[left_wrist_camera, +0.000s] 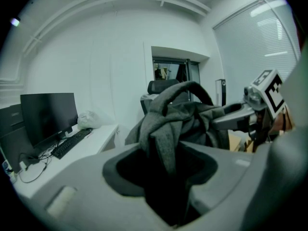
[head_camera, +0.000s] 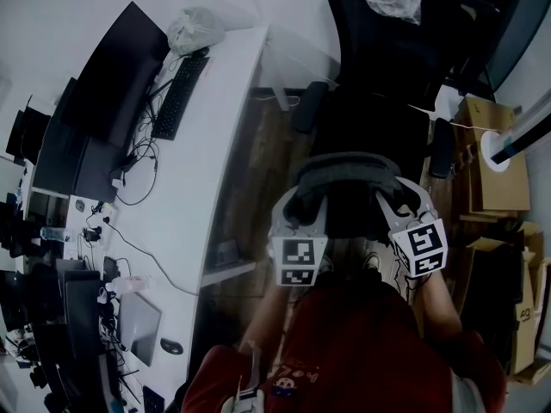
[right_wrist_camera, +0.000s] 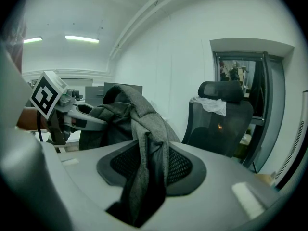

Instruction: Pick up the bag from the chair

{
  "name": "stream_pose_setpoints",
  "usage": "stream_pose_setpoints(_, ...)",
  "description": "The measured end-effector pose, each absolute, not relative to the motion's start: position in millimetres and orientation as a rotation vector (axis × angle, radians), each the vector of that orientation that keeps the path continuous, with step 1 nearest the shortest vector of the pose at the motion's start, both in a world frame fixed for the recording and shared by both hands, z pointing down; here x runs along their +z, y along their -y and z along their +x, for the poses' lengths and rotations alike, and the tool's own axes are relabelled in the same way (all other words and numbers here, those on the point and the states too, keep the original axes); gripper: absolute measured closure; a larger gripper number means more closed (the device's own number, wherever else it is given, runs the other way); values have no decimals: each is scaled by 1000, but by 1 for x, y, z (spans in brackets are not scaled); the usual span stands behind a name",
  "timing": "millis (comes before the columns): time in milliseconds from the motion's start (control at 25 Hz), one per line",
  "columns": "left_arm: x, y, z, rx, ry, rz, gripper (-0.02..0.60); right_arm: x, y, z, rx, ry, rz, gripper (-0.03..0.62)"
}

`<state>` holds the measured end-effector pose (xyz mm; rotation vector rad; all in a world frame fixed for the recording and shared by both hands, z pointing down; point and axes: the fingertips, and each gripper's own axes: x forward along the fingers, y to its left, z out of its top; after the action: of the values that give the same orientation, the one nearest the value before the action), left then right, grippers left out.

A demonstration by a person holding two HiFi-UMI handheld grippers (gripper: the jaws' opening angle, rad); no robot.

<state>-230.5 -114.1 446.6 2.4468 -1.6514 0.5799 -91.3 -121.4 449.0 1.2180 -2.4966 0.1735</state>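
In the middle of the head view, the grey bag (head_camera: 349,172) hangs between both tongs, just below the black chair (head_camera: 372,67) at upper centre. The left tongs (left_wrist_camera: 166,165) are clamped on a fold of its fabric, and the right tongs (right_wrist_camera: 143,177) pinch a grey strap. A white worktop (head_camera: 215,153) with a keyboard (head_camera: 179,95) runs along the left.

In the head view, the lower part of the bag (head_camera: 349,188) is hidden behind the left gripper (head_camera: 303,218) and the right gripper (head_camera: 394,213). The chair (head_camera: 379,58) is cut off at 12 o'clock, and the cardboard boxes (head_camera: 499,179) at 3 o'clock.
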Motion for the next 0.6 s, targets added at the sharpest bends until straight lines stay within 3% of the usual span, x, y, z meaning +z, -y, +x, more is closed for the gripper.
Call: stream_pose_setpoints(600,439,118,-221,582,1668,2449,388,443,127,-82,141,2508,1216,441)
